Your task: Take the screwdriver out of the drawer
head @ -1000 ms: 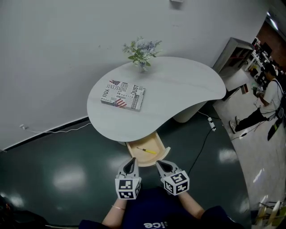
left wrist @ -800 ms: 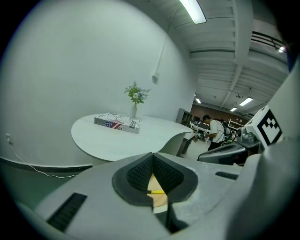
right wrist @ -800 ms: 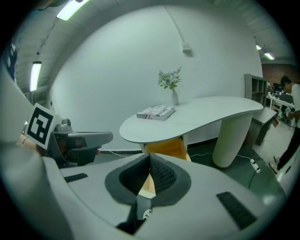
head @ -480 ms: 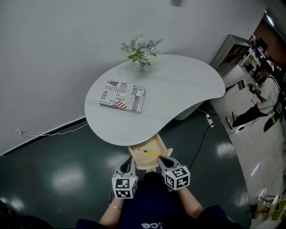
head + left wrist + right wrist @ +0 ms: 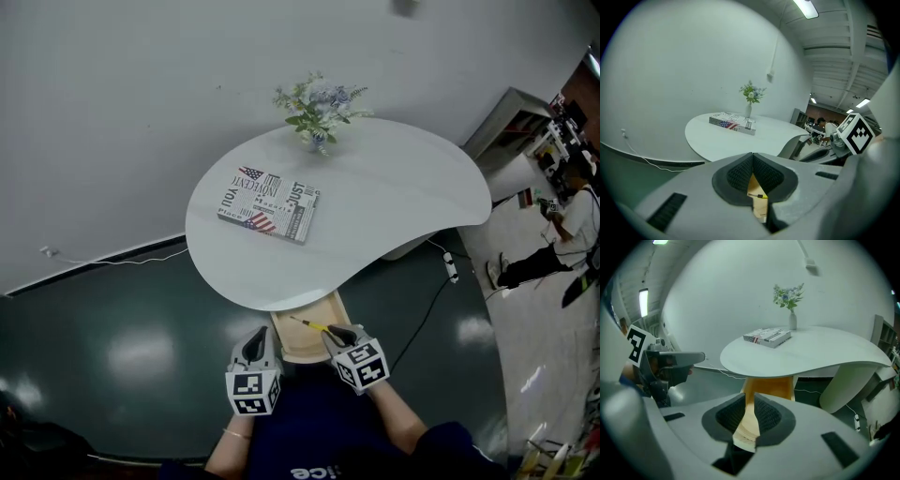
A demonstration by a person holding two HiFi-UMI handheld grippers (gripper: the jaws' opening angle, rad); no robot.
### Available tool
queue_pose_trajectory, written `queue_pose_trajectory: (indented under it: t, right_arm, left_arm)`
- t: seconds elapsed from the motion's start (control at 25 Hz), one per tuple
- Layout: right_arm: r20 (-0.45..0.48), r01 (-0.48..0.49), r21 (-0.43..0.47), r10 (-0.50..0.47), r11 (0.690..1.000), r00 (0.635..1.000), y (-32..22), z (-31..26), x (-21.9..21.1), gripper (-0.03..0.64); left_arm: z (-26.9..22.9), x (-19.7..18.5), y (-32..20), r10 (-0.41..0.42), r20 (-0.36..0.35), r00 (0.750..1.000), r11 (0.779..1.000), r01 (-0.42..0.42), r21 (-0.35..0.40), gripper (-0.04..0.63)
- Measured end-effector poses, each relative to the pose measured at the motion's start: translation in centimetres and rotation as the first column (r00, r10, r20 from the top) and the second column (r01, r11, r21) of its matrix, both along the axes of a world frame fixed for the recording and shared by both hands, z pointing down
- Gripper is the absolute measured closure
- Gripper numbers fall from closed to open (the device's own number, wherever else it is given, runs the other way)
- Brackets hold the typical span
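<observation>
Closer in now to the surface (image 5: 394,197) and its open drawer (image 5: 298,343) come the right gripper (image 5: 339,335), fingers just easing to a narrow empty gap, and the left gripper (image 5: 255,337), fingers pressed together on nothing: best widen, dip inside the rim clear of the overhang, and pinch the yellow screwdriver (image 5: 314,325) lying within.

Tabletop (image 5: 394,202) overhangs the rear of the drawer (image 5: 302,347); front lies open
</observation>
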State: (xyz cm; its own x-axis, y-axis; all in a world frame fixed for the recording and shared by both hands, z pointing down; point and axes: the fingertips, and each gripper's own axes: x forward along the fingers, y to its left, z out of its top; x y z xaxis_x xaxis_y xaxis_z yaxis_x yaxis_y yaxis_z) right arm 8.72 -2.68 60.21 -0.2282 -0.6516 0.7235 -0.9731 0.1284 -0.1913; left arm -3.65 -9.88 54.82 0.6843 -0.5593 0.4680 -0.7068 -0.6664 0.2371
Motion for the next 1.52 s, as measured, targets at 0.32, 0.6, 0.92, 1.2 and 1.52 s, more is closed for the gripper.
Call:
queue_pose_trajectory:
  t: [0.32,0.6,0.92,1.2,1.52]
  right_arm:
    - [0.066,0.243,-0.133,-0.236,0.961,0.97,-1.0,3.6,-1.1,0.479]
    - [0.089,0.38,-0.253,-0.37,0.89,0.925,-1.5,8.0,-1.5,0.45]
    - [0.041,0.513,-0.387,-0.542,0.766,0.839,-2.0,13.2,-1.6,0.407]
    - [0.032,0.54,-0.438,-0.587,0.719,0.809,-2.6,16.4,-1.6,0.403]
    - [0.051,0.552,-0.617,-0.67,0.562,0.74,-0.3,20.1,-1.0,0.399]
  left_arm:
    - [-0.2,-1.2,-0.4,-0.141,0.024,0.99,0.99,0.141,-0.009,0.591]
    - [0.2,-4.6,0.7,-0.312,0.06,0.948,0.95,0.313,-0.012,0.591]
    - [1.0,-8.3,3.8,-0.467,0.14,0.873,0.88,0.475,-0.023,0.591]
    - [2.4,-8.1,5.5,-0.517,0.168,0.839,0.844,0.533,-0.063,0.591]
    - [4.0,-5.3,5.5,-0.522,0.142,0.841,0.831,0.539,-0.137,0.591]
